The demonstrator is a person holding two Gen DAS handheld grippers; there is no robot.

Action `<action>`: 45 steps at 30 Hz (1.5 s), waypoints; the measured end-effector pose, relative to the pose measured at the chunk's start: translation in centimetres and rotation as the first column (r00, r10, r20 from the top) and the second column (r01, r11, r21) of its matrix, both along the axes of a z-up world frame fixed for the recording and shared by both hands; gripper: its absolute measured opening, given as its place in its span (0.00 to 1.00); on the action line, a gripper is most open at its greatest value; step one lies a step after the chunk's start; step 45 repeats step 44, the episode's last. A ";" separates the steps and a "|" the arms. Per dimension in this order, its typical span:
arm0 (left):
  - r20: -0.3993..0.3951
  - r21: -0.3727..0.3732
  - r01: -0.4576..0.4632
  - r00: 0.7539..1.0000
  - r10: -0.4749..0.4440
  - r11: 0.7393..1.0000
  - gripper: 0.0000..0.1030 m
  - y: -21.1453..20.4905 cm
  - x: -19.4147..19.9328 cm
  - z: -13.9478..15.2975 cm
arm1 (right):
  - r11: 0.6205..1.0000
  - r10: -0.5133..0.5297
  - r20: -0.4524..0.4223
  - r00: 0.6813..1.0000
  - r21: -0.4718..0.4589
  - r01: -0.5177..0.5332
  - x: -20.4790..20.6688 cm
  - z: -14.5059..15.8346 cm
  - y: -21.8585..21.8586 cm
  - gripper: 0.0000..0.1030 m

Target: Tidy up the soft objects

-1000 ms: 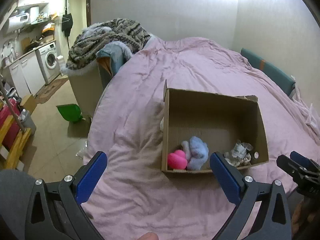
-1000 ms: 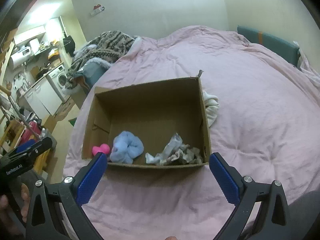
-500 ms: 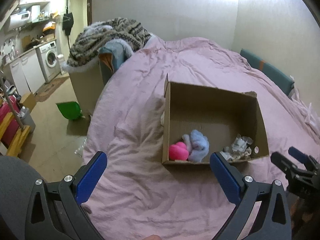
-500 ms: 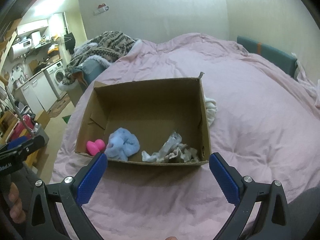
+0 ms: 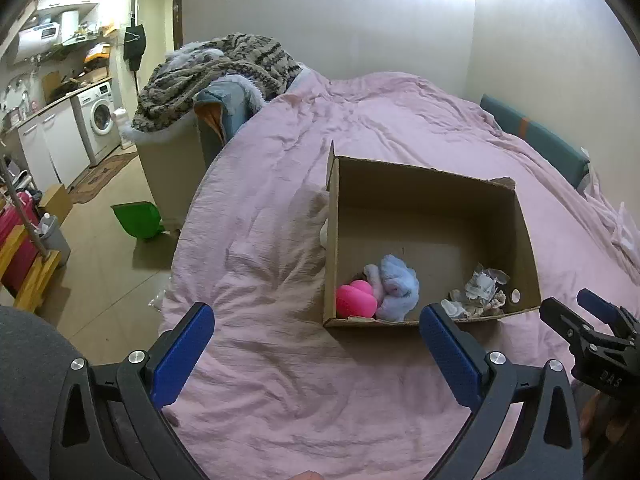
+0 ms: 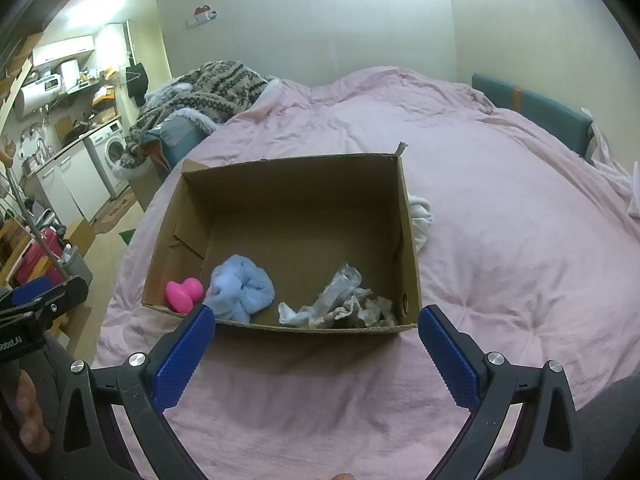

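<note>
Soft objects, a blue plush (image 6: 240,290) and pink toy (image 6: 185,294), sit gathered in the cardboard box (image 6: 410,240); left gripper (image 5: 316,344) and right gripper (image 6: 316,344) hover wide, empty, a white cloth (image 6: 422,214) outside

pink toy (image 6: 184,290), blue plush (image 6: 242,290), brown box (image 6: 296,184)

Dim indoor light, ceiling glare overhead, strong fisheye bending, dark corners.
</note>
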State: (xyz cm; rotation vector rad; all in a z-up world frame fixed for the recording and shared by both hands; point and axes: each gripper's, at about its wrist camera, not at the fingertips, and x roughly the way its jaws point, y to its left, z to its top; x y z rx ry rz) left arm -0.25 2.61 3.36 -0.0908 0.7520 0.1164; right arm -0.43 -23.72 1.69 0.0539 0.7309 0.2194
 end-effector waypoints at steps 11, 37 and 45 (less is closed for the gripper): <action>-0.013 0.002 0.016 1.000 -0.016 1.000 0.99 -0.4 0.4 -0.3 | 1.000 0.001 -0.003 1.000 -0.003 -0.001 0.0 -0.1 0.0 1.00; -0.017 0.000 0.016 1.000 -0.016 1.000 0.99 -0.5 0.5 -0.6 | 1.000 0.005 -0.001 1.000 0.002 -0.005 -0.1 -0.1 0.1 1.00; -0.008 -0.004 0.035 0.999 -0.035 0.999 0.99 -0.8 0.6 -0.7 | 1.000 0.002 0.003 1.000 0.017 -0.002 -0.3 0.0 0.1 1.00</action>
